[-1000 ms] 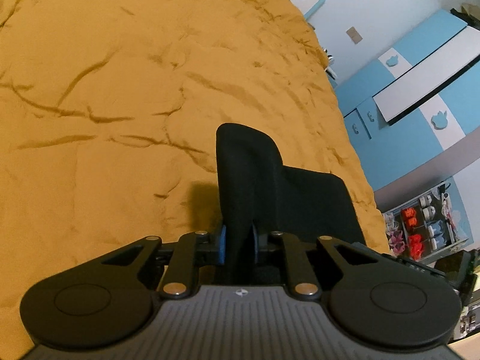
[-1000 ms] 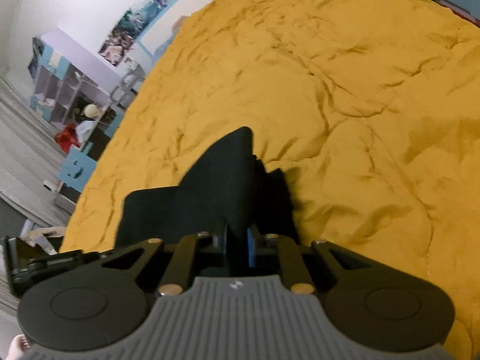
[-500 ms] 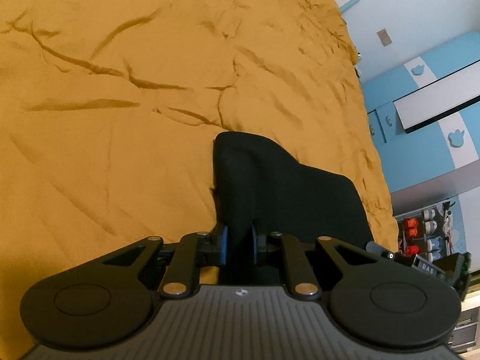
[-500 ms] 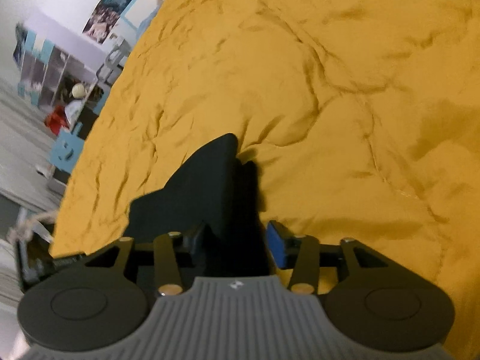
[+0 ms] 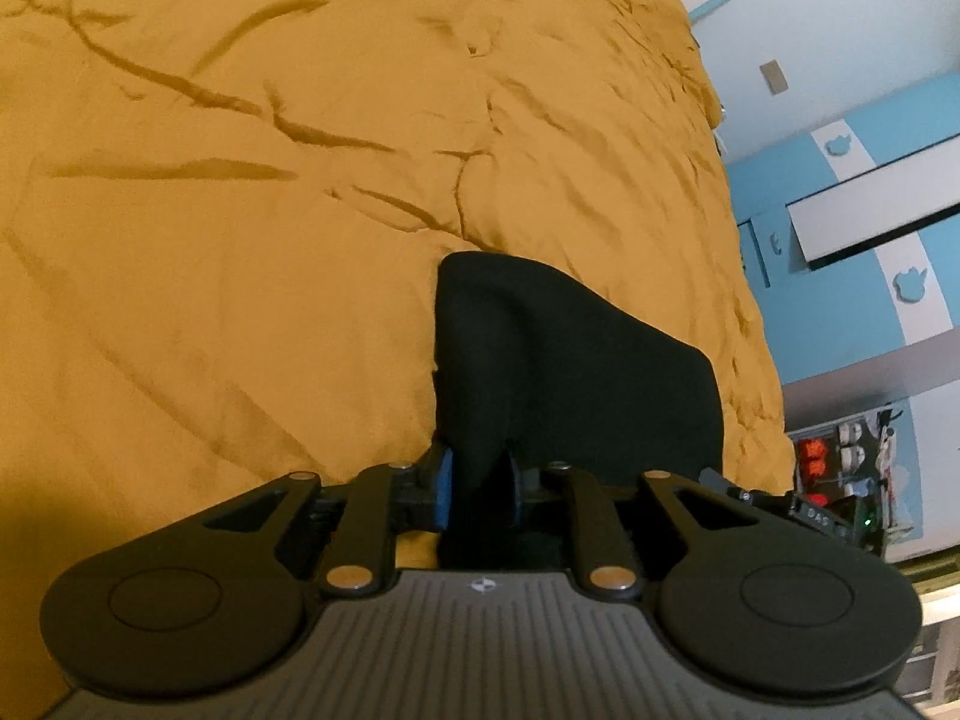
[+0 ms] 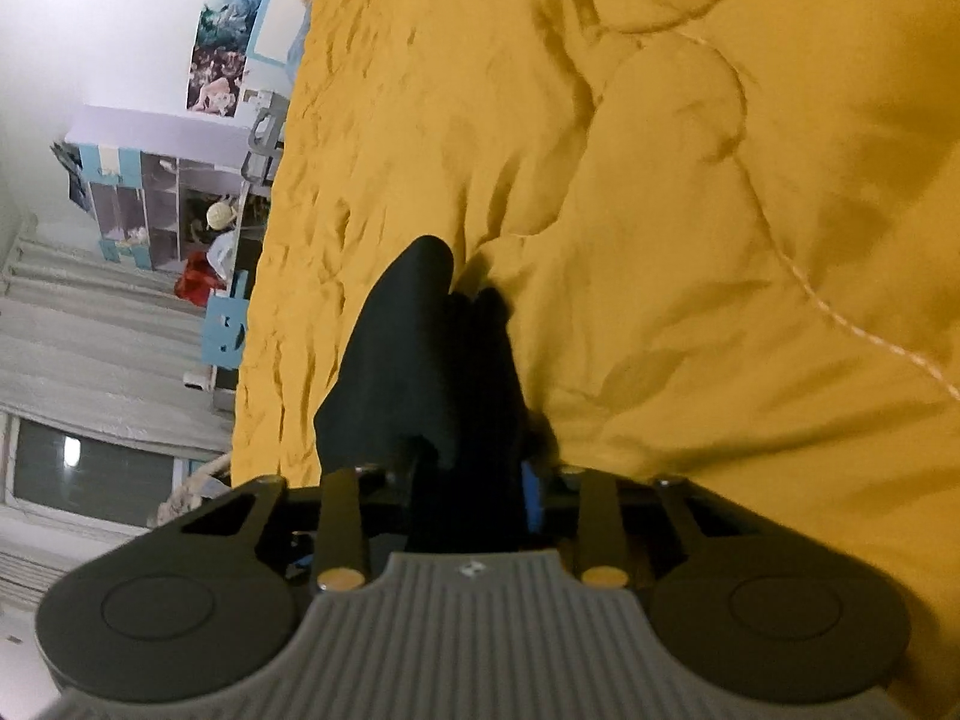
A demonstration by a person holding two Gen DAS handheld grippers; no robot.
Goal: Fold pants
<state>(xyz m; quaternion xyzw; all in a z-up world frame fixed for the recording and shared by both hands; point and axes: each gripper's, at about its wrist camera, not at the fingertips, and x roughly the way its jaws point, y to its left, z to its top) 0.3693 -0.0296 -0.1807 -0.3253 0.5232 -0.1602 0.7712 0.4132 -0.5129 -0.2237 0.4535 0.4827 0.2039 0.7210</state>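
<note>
Black pants (image 5: 570, 360) lie bunched on a mustard-yellow bedspread (image 5: 240, 240), one fold standing up in front of my left gripper (image 5: 480, 489). Its blue pads hold that fold between them and the jaws are opening. In the right wrist view the pants (image 6: 408, 348) rise as a narrow dark ridge on the bedspread (image 6: 720, 180). My right gripper (image 6: 468, 498) has a thick bunch of the cloth between its fingers, and its jaws are closing on it. The cloth hides most of the left finger.
The bed's edge runs down the right of the left wrist view, with a blue and white wardrobe (image 5: 840, 300) and a shelf of small items (image 5: 840, 480) beyond. In the right wrist view, shelves (image 6: 162, 204), posters (image 6: 222, 42) and a grey curtain (image 6: 90, 348) stand past the bed's left edge.
The right jaws opened wide, then came back together on a thicker bunch of cloth, and that gripper sank and rolled. The left gripper dropped closer to the bed, and its pads now stand slightly wider.
</note>
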